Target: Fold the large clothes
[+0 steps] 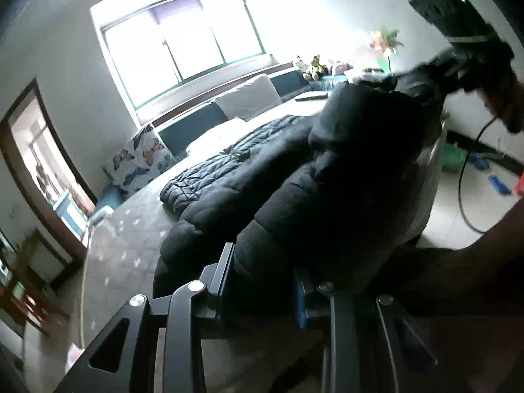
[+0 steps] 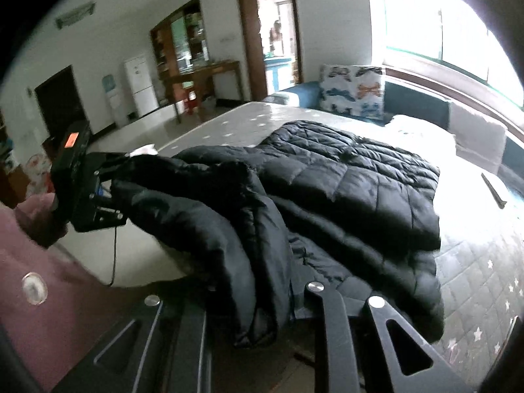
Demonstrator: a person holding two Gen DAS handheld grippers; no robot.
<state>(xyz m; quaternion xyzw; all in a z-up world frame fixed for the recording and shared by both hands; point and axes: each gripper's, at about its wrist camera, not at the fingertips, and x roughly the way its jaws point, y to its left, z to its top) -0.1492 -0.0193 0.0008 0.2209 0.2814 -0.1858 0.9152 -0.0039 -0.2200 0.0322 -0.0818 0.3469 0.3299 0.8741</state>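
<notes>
A large black quilted puffer jacket (image 2: 353, 177) lies partly spread on the grey star-patterned mattress (image 2: 484, 262). My left gripper (image 1: 262, 281) is shut on a thick padded fold of the jacket (image 1: 294, 196) and lifts it off the bed. It also shows in the right wrist view (image 2: 108, 177), clamped on the jacket's edge at the left. My right gripper (image 2: 258, 314) is shut on another padded fold that hangs between its fingers. It shows in the left wrist view (image 1: 442, 72) at the upper right, holding the jacket up.
A butterfly-print cushion (image 2: 353, 88) and white pillows (image 1: 249, 98) sit along the sofa back under the window (image 1: 183, 39). A dark flat object (image 2: 494, 190) lies on the mattress at the right. A doorway (image 2: 271, 32), fridge (image 2: 140, 85) and wooden table (image 2: 203, 72) stand beyond the bed.
</notes>
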